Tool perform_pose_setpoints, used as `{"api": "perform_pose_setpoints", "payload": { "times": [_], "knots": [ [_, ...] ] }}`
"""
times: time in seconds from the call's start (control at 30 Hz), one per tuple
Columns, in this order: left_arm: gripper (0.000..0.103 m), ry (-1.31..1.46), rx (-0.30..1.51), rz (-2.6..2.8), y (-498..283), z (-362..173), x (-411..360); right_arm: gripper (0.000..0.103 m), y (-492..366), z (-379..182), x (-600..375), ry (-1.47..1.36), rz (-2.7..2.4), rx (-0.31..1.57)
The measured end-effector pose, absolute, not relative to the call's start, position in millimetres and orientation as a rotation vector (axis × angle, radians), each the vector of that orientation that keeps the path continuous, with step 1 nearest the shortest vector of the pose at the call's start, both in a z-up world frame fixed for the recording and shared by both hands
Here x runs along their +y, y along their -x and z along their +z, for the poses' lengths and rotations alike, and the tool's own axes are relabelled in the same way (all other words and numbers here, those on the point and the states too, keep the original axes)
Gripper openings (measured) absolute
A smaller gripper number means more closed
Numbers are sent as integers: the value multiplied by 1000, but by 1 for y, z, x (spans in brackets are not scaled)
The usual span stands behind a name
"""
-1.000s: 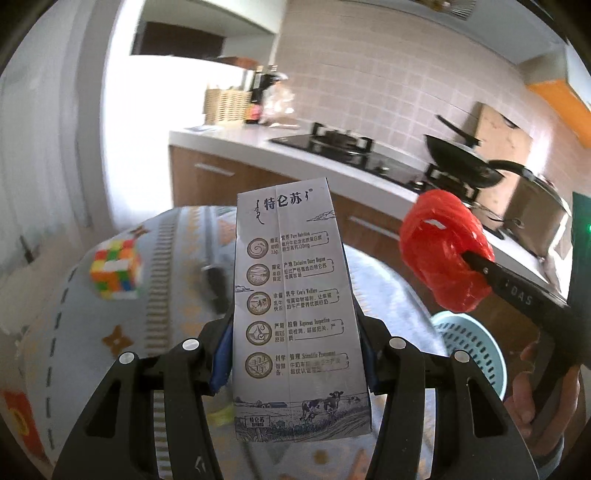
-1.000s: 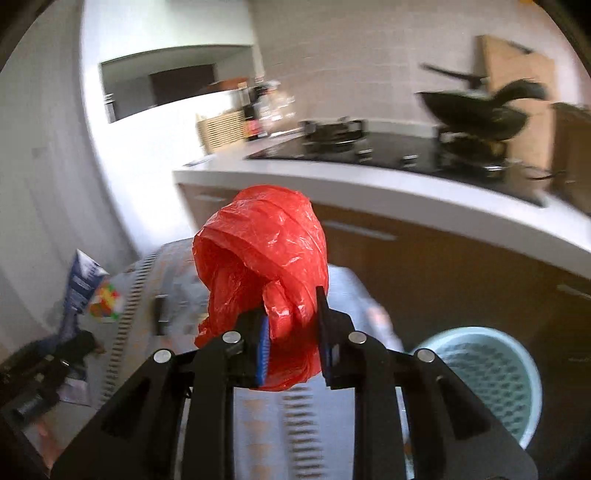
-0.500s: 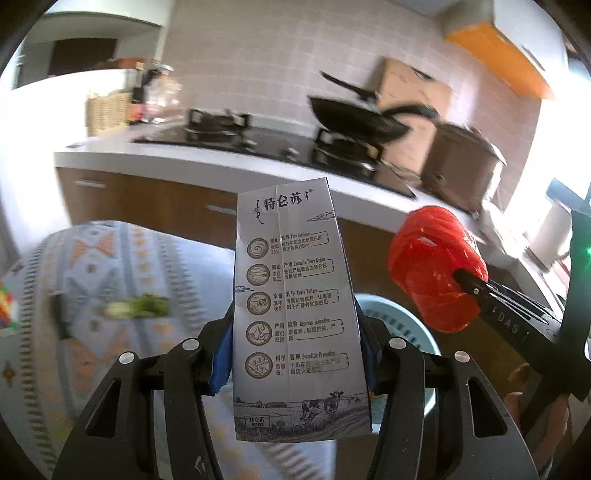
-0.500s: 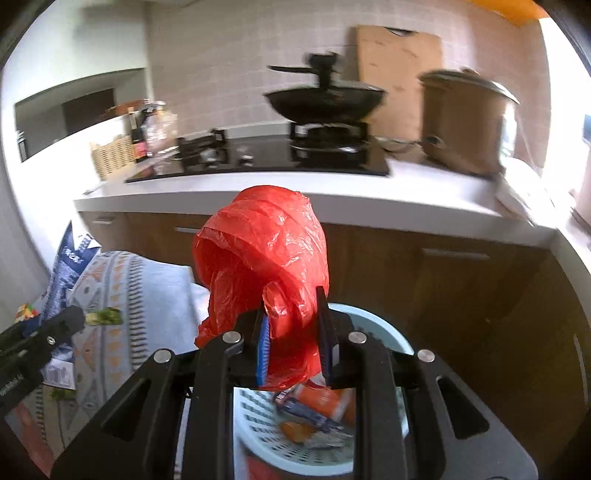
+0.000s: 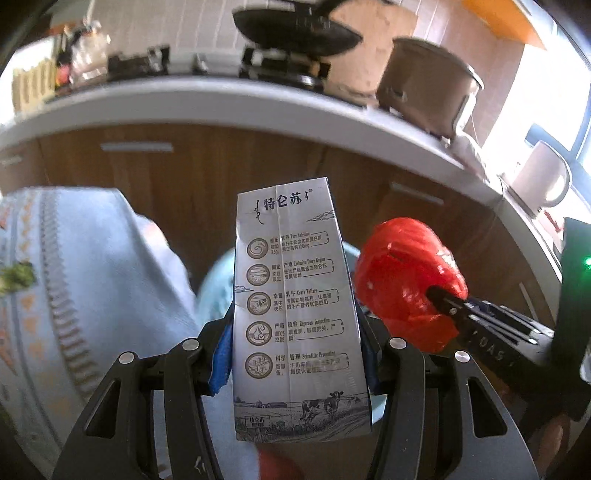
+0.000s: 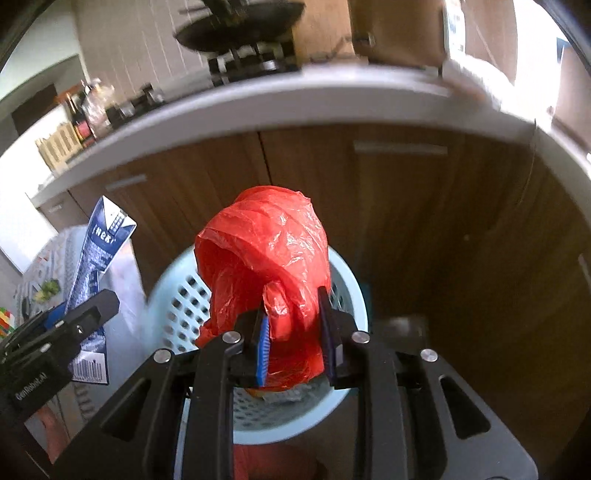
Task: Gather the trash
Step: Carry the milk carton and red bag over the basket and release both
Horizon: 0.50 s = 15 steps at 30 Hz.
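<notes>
The milk carton (image 5: 299,310) stands clamped between the pads of the left claw (image 5: 295,354), its long axis running straight out along the fingers, top end pointing away. The crumpled red plastic bag (image 6: 266,273) sits between the pads of the right claw (image 6: 295,339), whose jaws are opening, bulging forward above the pale blue perforated basket (image 6: 177,314) by the wooden cabinet (image 6: 406,206).

walls: pale tiled wall (image 5: 155,22) | furniture: wood-fronted cabinets (image 6: 406,206) under a white countertop (image 5: 221,107), black wok (image 5: 295,29) on the stove | light: bright window (image 5: 554,110) at right | patterned blue cloth (image 5: 92,277) at left
</notes>
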<state>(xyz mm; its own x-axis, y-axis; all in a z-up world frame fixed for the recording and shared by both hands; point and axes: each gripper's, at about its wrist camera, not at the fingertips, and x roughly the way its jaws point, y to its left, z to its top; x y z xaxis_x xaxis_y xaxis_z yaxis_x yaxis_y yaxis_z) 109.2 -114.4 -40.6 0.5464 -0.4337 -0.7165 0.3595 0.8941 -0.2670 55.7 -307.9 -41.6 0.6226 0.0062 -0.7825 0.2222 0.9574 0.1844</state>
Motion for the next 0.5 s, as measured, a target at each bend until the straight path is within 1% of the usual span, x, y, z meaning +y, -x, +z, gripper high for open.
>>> {"api": "perform_pose_setpoints", "payload": {
  "times": [0.17,0.23,0.27,0.3,0.33,0.37,0.5],
  "knots": [
    [52,107,958,-468,-121,-70,-119,22,-63,-75,-313,-287,-130,988],
    [55,89,974,-461,-125,-77,-126,30,-66,-82,-313,-289,-132,1010],
    [63,78,974,-458,-124,-78,-127,40,-67,-85,-313,-293,-131,1020],
    [71,66,969,-453,-123,-79,-128,55,-69,-87,-315,-297,-131,1021],
    [74,63,963,-450,-123,-79,-128,59,-68,-86,-314,-299,-135,1012],
    [75,61,957,-450,-122,-79,-128,61,-68,-85,-315,-298,-136,1004],
    [75,66,943,-453,-120,-73,-124,61,-68,-79,-313,-288,-130,985]
  ]
}}
